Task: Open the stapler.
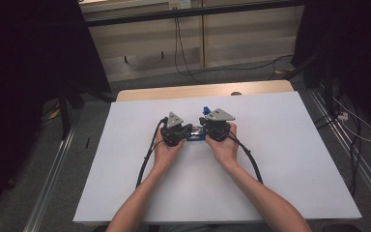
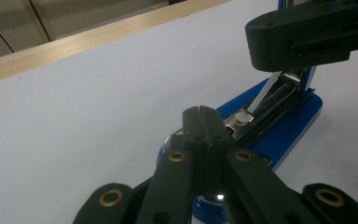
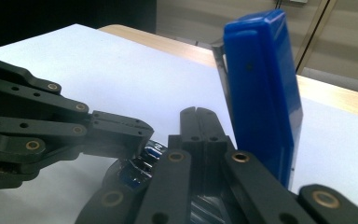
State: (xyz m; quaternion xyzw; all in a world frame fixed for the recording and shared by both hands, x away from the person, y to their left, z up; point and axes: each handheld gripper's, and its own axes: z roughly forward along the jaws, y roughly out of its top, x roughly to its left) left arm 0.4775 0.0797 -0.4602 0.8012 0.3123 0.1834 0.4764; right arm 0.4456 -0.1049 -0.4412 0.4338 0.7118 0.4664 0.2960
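Note:
A blue stapler (image 1: 194, 137) lies in the middle of the white table (image 1: 280, 159), swung open between my two grippers. Its blue top cover (image 3: 261, 93) stands upright, and the metal magazine (image 2: 275, 98) rises at a slant from the blue base (image 2: 293, 126). My left gripper (image 2: 200, 110) is shut with nothing between its jaws, and its tips rest over the front end of the base. My right gripper (image 3: 195, 111) is also shut and empty, just left of the raised cover. In the high view the left gripper (image 1: 188, 130) and right gripper (image 1: 204, 129) point at each other across the stapler.
A wooden strip (image 1: 203, 91) runs along the table's far edge. Black cables (image 1: 147, 157) trail from both grippers back across the table. Beyond the table are a wall panel, floor cables (image 1: 183, 63) and dark stands at both sides.

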